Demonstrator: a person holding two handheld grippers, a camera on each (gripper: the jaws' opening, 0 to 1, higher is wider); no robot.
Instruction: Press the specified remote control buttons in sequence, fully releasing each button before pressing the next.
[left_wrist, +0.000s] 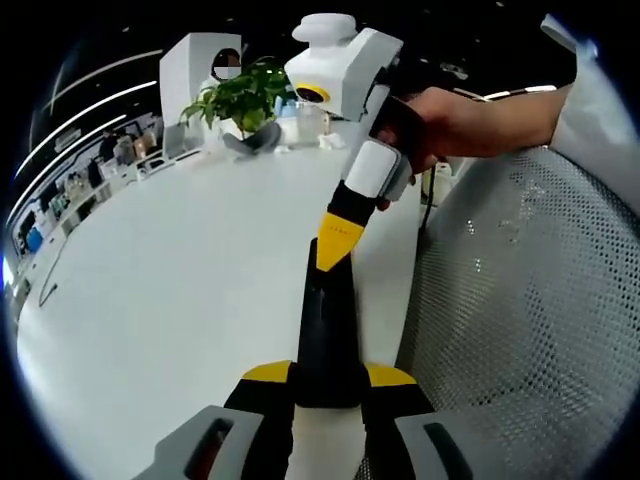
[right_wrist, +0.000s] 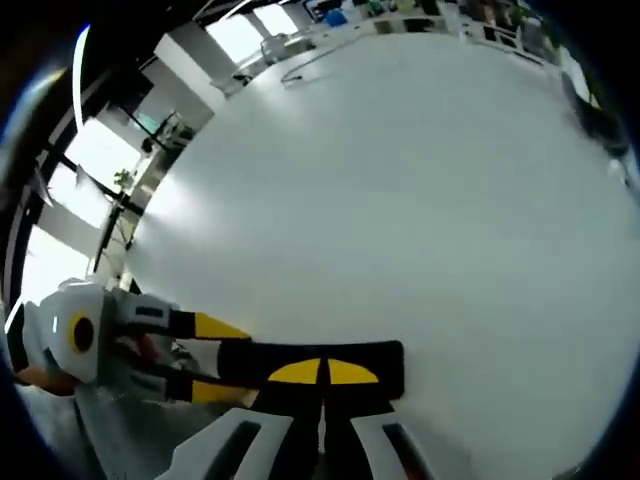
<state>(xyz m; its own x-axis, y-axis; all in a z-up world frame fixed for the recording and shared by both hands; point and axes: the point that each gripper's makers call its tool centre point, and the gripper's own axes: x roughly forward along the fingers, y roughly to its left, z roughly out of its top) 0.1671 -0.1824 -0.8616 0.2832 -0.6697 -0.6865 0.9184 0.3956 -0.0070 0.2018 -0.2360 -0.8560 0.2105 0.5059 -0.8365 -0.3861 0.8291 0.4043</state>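
White table (left_wrist: 180, 280), matte, takes up most of both views.

Left gripper view: the black remote (left_wrist: 325, 320) lies lengthwise away from the camera, its near end between the yellow tips of the left gripper (left_wrist: 328, 375). Both jaws are closed against the remote's sides, so the left claw is grasping it. The right gripper (left_wrist: 338, 240) comes in from above. Its yellow tip reads as a single point, jaws together, and it is set down on the far end of the remote. A hand (left_wrist: 450, 120) holds that gripper's handle.

Right gripper view: the right gripper (right_wrist: 320, 372) has its two yellow tips meeting with no gap, clenched with nothing between them, and resting on top of the remote (right_wrist: 385, 365). The remote runs crosswise under the tips. The left gripper (right_wrist: 210, 357) enters from the left with one yellow jaw on either side of the remote's end.

Left gripper view shows more of the surroundings: a potted plant (left_wrist: 245, 100) at the far table edge and a grey mesh chair back (left_wrist: 530, 300) just beside the table. Buttons cannot be made out in either view.
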